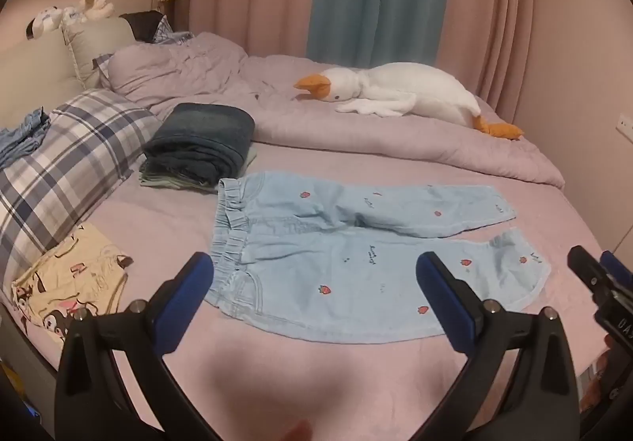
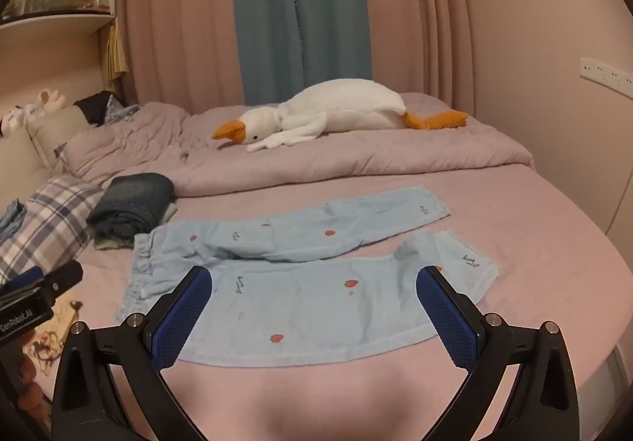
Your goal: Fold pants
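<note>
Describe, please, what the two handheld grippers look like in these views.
Both the left gripper and the right gripper have black plastic arms with silver bolts and blue textured pads inside each finger. The left gripper's body bears white lettering. No cables or sleeves show.

Your left view cut off the right gripper (image 1: 601, 282) at its edge; the stack (image 1: 199, 148) hid green cloth.

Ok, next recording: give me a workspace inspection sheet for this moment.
Surface: pink bed sheet, fairly smooth.
Job's things: light blue pants laid flat, legs spread, unfolded.
Clutter: folded dark clothes, plaid pillow, cartoon-print cloth, plush goose on the rumpled quilt.
Grippers: left tongs and right tongs open, holding nothing, above the pants.
Cables: nothing seen.
Surroundings: curtains, shelf, wall outlets.
</note>
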The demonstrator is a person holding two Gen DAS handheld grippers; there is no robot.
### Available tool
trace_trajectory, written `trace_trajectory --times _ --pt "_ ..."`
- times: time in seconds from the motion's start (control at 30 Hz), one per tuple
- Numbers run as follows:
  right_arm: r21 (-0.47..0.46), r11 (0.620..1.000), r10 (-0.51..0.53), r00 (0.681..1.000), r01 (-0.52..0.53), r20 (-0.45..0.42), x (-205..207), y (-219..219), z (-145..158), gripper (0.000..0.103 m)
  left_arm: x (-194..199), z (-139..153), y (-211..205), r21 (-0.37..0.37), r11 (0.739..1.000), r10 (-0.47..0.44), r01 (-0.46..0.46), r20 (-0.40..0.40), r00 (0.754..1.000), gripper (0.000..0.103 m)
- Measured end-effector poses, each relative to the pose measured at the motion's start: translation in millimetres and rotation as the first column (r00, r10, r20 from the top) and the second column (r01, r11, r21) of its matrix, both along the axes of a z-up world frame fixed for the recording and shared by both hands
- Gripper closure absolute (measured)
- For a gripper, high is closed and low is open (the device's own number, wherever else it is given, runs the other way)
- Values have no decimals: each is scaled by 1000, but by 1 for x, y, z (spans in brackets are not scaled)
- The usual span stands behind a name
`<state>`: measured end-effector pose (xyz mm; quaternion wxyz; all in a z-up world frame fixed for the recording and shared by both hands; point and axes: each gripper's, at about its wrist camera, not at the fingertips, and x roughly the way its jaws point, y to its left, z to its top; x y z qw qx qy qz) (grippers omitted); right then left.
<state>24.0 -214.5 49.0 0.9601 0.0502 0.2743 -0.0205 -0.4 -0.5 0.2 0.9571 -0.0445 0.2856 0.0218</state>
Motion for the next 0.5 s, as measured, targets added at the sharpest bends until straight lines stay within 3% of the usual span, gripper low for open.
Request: trace_trajectory --times 0.1,0.2,0.4,0.5 --pt "4 1000 4 1000 -4 -8 3 0 0 0 -2 0 -1 31 999 18 -18 13 1000 0" --pt "7 1000 -6 1000 6 -9 5 -5 4 0 0 -6 0 -5 1000 -8 8 -13 1000 1" --pt "13 1000 -20 1000 20 -11 0 -6 1 0 0 -8 -16 43 999 -30 30 -8 1000 1" --pt "10 1000 -29 1000 30 -10 -3 -4 0 0 1 -9 -20 32 999 -37 38 -16 999 1"
